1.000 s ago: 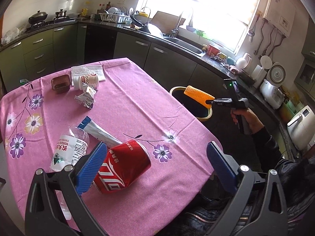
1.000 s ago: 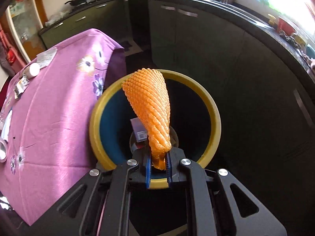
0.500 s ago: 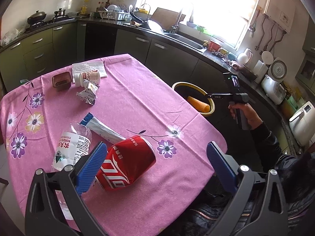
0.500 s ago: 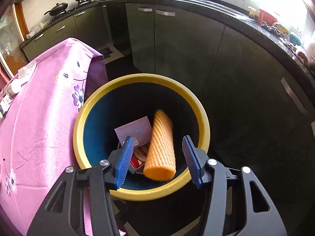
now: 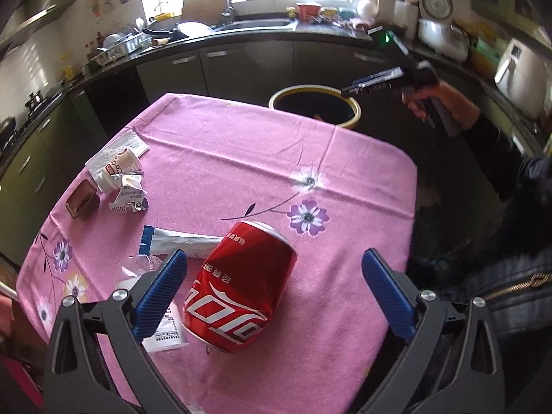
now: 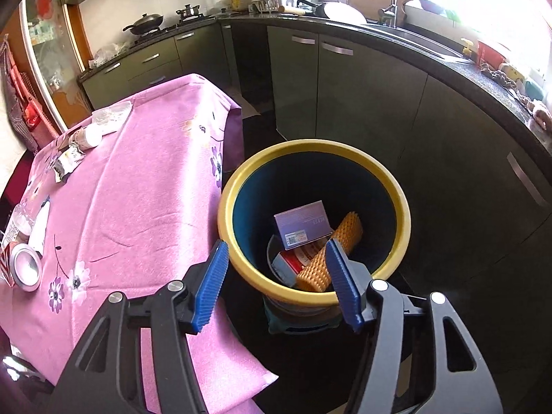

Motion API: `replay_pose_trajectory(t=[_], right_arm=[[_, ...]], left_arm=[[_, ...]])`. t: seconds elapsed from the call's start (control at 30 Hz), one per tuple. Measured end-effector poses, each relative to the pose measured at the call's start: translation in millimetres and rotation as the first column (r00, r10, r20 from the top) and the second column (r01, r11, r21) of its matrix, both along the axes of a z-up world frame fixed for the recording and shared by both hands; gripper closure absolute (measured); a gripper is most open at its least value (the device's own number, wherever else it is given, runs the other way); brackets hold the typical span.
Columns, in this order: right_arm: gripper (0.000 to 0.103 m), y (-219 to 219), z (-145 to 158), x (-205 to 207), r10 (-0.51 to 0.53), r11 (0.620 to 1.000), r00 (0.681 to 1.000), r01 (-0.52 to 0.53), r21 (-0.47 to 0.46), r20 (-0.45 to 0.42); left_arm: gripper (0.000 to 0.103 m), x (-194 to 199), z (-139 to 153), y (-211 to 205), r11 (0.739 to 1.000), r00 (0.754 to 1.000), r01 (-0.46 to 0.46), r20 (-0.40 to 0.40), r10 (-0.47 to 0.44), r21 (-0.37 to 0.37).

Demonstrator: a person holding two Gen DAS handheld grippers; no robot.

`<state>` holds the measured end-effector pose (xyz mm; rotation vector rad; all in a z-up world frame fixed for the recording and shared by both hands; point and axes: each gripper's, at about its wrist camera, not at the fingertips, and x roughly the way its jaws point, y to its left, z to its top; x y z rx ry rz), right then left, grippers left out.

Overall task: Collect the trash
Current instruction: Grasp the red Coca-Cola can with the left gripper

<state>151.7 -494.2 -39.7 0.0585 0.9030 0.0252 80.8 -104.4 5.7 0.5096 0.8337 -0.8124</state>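
red coca-cola can [image 5: 241, 286] untouched between wide-spread left gripper [image 5: 276, 289] pads; right gripper [image 6: 279, 283] jaws opening, empty, above bin [image 6: 400, 207]

Cloth [image 5: 224, 158]: pink, purple and white flowers. Can [image 5: 241, 286]: red, white lettering. Bin [image 6: 402, 214]: yellow rim, dark teal inside. Foam net [image 6: 348, 231]: orange.

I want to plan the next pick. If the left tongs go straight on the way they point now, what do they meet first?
Most likely the crushed red soda can lying on the pink flowered tablecloth. It lies between the open left tongs, nearer one blue pad than the other; depth is unclear.
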Motion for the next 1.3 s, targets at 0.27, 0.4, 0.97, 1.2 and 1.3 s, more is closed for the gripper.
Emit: replay_pose_trajectory(t=[0.27,0.4,0.97,1.2,1.3], right_arm=[[0.044,11.9,0.5,-13.6,0.008,1.000,1.000,-0.008,0.019,0.002],[0.043,13.0,-1.4,-15.2,0.006,1.000,1.000,-0.006,0.027,-0.003],[0.043,24.0,-18.7,-6.4,0.057,0.996,0.998,-0.055,0.072,-0.029],[0.043,22.6,-20.9,-7.9,0.058,0.995,0.998,-0.055,0.082,-0.034],[0.043,23.4,-20.0,-8.6,0.060,0.995,0.998,-0.058,0.084,-0.031]], left_arm=[[0.006,33.9,-33.6,-0.9,0.985,0.989,0.117,-0.101,-0.104,0.128],[0.006,32.8,-44.7,-7.2,0.969,0.981,0.177,-0.111,-0.160,0.170],[0.013,24.9,-80.9,-26.1,0.884,0.969,0.241,-0.046,-0.243,0.400],[0.033,32.6,-79.5,-22.9,0.903,0.975,0.221,-0.069,-0.211,0.369],[0.033,31.8,-78.0,-23.3,0.908,0.978,0.210,-0.065,-0.200,0.362]])
